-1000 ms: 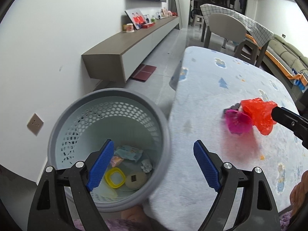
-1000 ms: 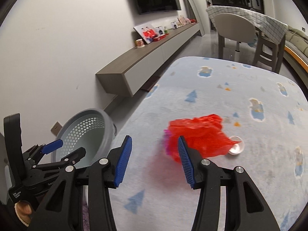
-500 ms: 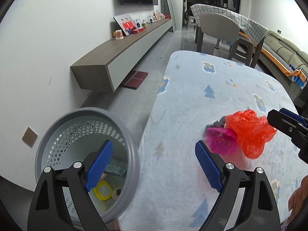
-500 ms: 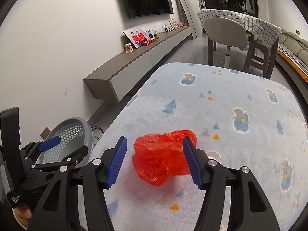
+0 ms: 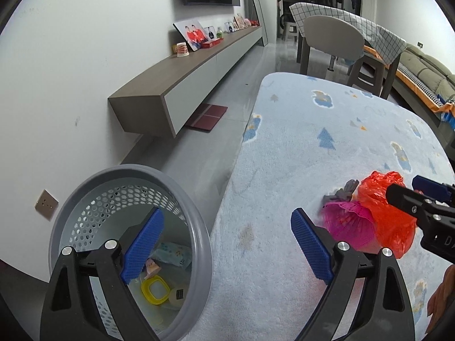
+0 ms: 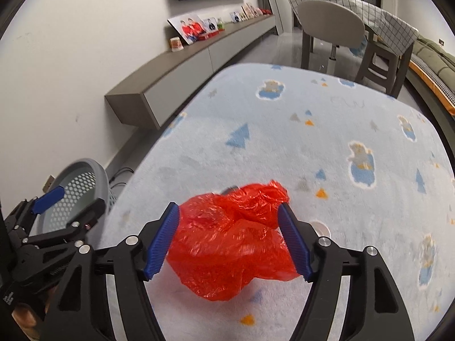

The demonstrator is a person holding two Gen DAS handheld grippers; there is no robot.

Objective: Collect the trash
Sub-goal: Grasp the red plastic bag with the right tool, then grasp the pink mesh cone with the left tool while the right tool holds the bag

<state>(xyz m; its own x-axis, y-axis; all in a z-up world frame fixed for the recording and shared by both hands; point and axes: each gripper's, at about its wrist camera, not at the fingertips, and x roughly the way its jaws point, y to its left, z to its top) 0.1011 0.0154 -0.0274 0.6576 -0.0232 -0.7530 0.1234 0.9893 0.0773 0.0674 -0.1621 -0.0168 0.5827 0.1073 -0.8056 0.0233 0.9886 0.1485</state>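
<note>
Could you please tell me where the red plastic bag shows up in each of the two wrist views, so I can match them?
Left wrist view: the red plastic bag sits far right on the rug, beside a pink wrapper.
Right wrist view: the bag is low centre, between the fingers of the right gripper.
Shared landmark: the grey bin, left of the bag in both.

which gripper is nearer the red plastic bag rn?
Right. The right gripper is open with the red plastic bag between its fingers. The left gripper is open off to the side, by the trash basket.
</note>
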